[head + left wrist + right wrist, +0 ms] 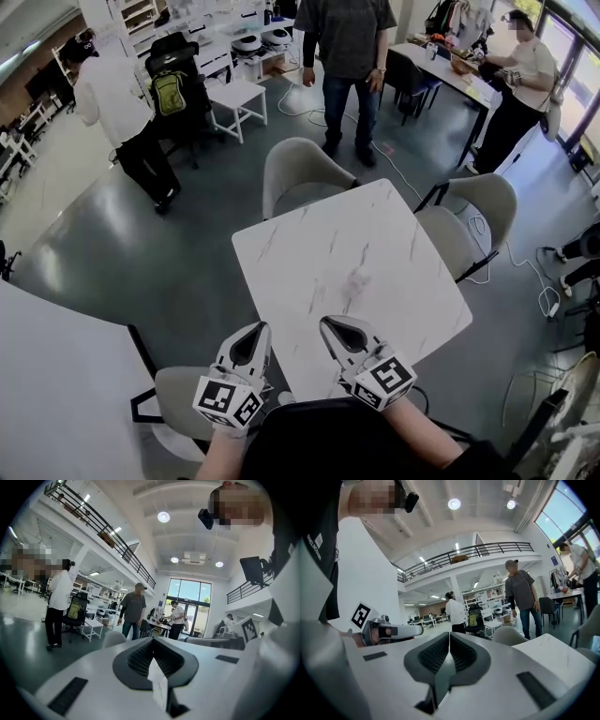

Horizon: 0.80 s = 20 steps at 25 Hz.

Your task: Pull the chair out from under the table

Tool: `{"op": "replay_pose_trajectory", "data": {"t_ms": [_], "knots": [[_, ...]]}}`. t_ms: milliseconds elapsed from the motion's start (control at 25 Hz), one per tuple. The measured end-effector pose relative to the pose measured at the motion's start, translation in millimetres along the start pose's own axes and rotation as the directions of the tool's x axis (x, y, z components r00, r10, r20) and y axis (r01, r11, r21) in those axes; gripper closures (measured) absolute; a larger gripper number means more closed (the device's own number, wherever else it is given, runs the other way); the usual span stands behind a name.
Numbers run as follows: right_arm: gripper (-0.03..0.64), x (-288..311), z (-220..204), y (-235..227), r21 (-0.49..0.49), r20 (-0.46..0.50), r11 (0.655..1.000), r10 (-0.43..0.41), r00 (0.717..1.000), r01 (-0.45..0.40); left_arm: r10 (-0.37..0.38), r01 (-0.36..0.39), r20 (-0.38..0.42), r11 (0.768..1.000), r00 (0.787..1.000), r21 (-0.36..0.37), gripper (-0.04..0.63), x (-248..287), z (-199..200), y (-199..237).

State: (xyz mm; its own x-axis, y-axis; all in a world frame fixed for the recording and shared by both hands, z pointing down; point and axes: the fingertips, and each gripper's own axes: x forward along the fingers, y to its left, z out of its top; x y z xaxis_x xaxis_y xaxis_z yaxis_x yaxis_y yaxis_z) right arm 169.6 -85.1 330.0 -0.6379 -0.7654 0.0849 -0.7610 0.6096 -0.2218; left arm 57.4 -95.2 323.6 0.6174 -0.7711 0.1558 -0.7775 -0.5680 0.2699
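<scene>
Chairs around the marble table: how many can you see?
3. The far chair stands at the marble table's far edge, the right chair at its right edge, the near-left chair beside the left gripper. The person's body may hide another.

Head view: from over the near edge of the marble table [352, 272], aimed steeply down and forward, tabletop close below. Left gripper view: riding the left gripper [255, 330] at the table's near edge, roughly level, aimed across to the far side. Right gripper view: on the right gripper [336, 326] just beside, similar heading, tabletop at lower right. Shared by all three: far chair [300, 173] [114, 638] [507, 634] and grey-shirted person [347, 37] [133, 611] [519, 595] beyond the table.
</scene>
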Motion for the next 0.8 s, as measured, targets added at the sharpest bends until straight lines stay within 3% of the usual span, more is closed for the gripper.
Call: {"op": "replay_pose_trajectory", "data": {"t_ms": [280,800], "knots": [[0.604,-1,0,8,-0.068,-0.017,0.998,-0.002,1.0,0.001,0.009,-0.009,-0.011,1.0,1.0,0.001,0.591,-4,-3,0],[0.604,2,-4,13,-0.047,-0.032,0.999,0.018,0.999,-0.019,0.022,-0.022,-0.016,1.0,1.0,0.011,0.591,-5,-7,1]]}}
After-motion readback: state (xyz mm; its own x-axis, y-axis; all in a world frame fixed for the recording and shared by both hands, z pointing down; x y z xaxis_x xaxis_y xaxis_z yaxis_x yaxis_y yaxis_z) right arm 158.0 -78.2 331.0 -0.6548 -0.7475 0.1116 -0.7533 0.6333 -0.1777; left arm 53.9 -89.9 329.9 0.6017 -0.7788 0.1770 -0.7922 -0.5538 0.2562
